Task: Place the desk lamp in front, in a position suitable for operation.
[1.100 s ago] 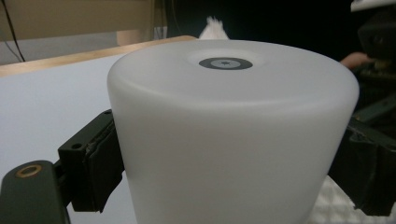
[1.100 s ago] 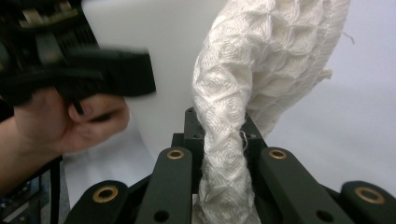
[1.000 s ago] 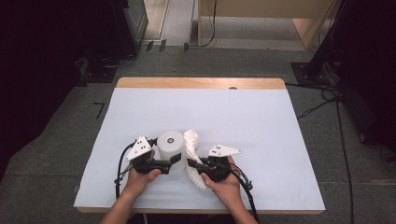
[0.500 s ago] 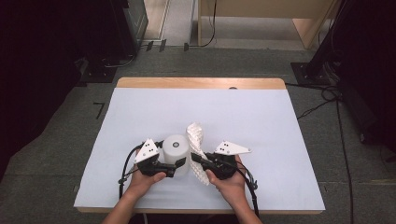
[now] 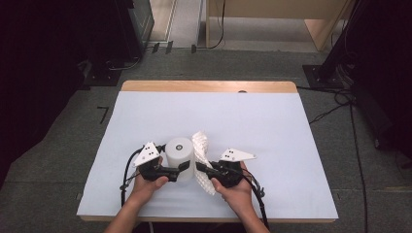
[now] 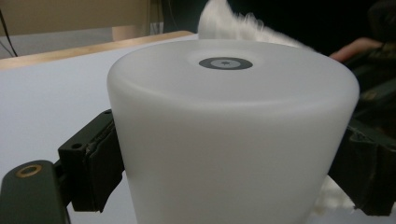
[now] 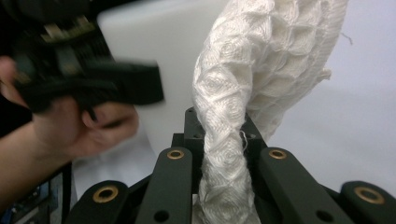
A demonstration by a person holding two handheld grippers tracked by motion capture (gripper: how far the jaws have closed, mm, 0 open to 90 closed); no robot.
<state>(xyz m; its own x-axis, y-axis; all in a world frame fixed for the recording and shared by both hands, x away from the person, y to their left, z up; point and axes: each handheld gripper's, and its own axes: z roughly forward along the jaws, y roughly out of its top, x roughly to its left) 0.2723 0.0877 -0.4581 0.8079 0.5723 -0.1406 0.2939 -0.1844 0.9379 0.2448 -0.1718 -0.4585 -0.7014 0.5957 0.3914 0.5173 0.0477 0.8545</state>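
A white matte cylinder (image 5: 178, 156) with a small grey ring mark on top stands upright near the table's front. My left gripper (image 5: 180, 169) is shut on it: in the left gripper view, black pads (image 6: 99, 170) press both sides of the cylinder (image 6: 233, 130). My right gripper (image 5: 202, 171) is shut on a white knitted cloth (image 5: 200, 147), which rises beside the cylinder's right side. In the right gripper view the cloth (image 7: 233, 107) stands bunched between the jaws of my right gripper (image 7: 220, 140). The cylinder (image 7: 173, 46) and the left hand are behind it.
A pale sheet covers the table (image 5: 272, 126), leaving a wooden strip (image 5: 209, 86) along the far edge. Both hands work close to the front edge. Cables (image 5: 335, 104) and dark equipment stand on the floor around the table.
The right gripper has shifted slightly to the right with the cloth. The left gripper and the cylinder have stayed about where they were.
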